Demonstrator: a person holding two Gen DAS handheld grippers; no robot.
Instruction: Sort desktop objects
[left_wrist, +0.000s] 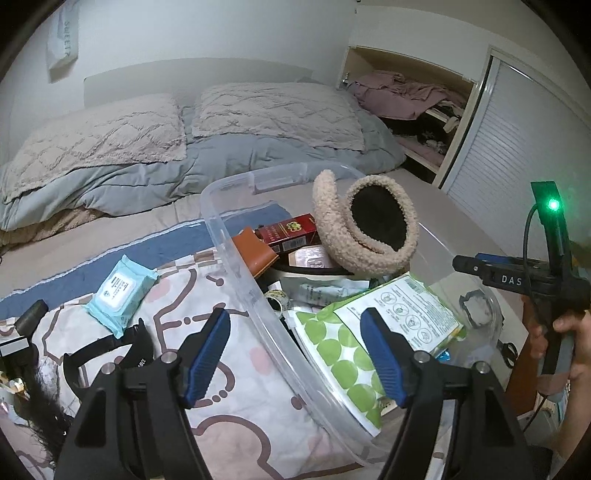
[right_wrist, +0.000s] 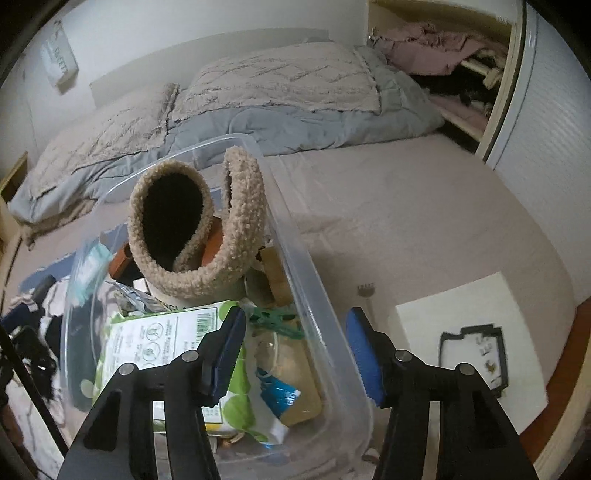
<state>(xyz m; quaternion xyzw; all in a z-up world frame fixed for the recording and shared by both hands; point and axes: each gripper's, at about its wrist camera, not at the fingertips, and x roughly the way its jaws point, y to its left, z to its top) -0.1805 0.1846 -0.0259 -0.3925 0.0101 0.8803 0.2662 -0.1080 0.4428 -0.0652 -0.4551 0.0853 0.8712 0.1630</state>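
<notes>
Both tongs spread, empty — left tongs (left_wrist: 295, 354), right tongs (right_wrist: 295, 354). Fleece earmuffs (left_wrist: 369, 225) in clear bin (left_wrist: 236, 266) — soft, light. Best pinched at band.

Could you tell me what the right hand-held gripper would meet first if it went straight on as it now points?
Probably the clear plastic bin: its near wall runs between the open fingers of the right hand-held gripper. Depth is uncertain.

Two quilted beige pillows (left_wrist: 184, 122) lie side by side at the head of the bed, on a rumpled grey duvet (left_wrist: 147, 181). By the bed's far right corner, an open closet shelf (left_wrist: 410, 99) holds heaped pink clothes beside a white slatted door (left_wrist: 517, 155).
</notes>
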